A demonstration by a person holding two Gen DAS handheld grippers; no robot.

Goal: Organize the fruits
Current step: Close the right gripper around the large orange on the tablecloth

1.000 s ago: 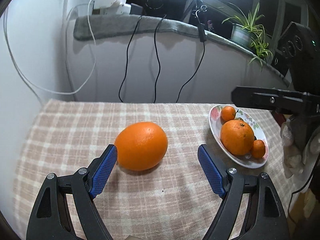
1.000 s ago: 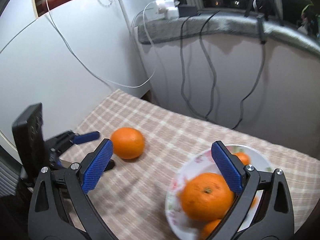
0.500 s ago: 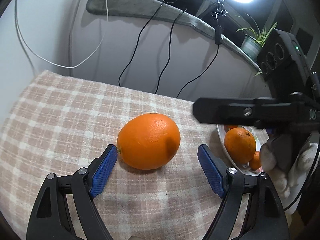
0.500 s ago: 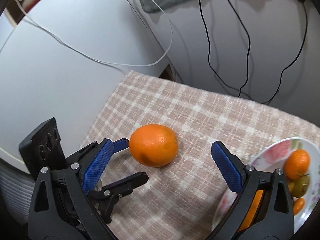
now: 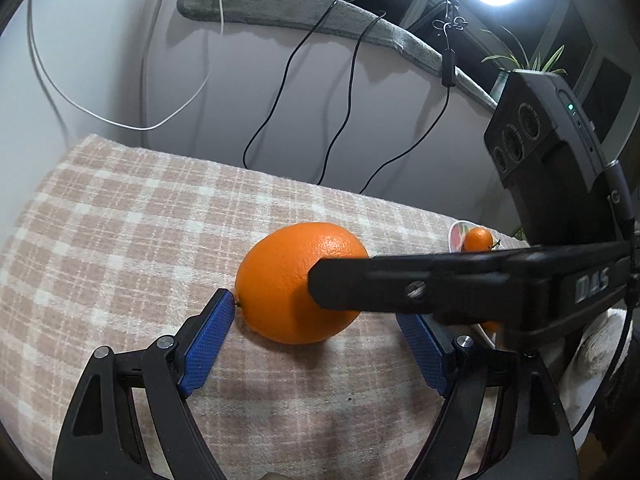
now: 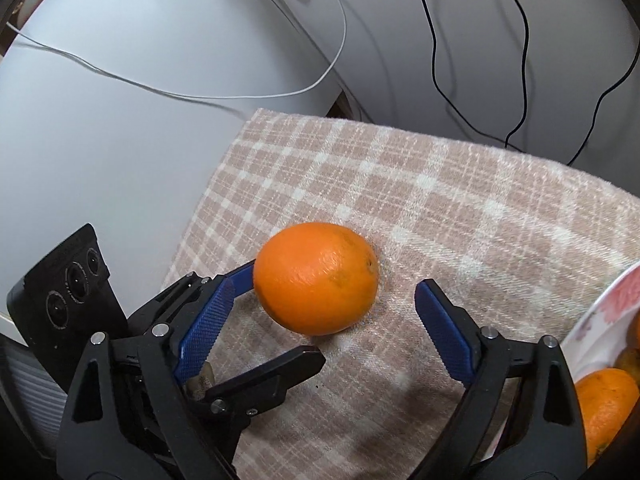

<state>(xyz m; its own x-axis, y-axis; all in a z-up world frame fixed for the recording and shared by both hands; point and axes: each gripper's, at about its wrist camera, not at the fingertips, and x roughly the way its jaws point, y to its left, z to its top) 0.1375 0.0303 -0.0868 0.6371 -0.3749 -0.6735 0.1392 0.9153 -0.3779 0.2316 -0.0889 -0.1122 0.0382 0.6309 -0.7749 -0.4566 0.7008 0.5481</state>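
Observation:
A large orange (image 5: 288, 280) (image 6: 316, 278) lies on the checked cloth. My left gripper (image 5: 316, 346) stands open around its near side, the left pad's tip right at the fruit's end, the right pad apart from it. My right gripper (image 6: 324, 330) comes in from the plate side with its jaws closing. The orange lies just ahead of its blue pads (image 6: 444, 332), which do not touch it. One black finger (image 5: 400, 288) of the right gripper crosses in front of the orange in the left wrist view. The flowered plate (image 6: 592, 316) (image 5: 456, 234) holds an orange (image 6: 604, 404) and a mandarin (image 5: 478, 239).
Black cables (image 5: 344, 92) and a white cable (image 6: 240, 96) hang down the wall behind the table. The cloth's left edge (image 6: 208, 200) drops off beside a white panel. A gloved hand (image 5: 600, 344) holds the right gripper beside the plate.
My right gripper has swung from above the plate down and left to the loose orange, and its jaws have narrowed a little. My left gripper has crept closer to the orange.

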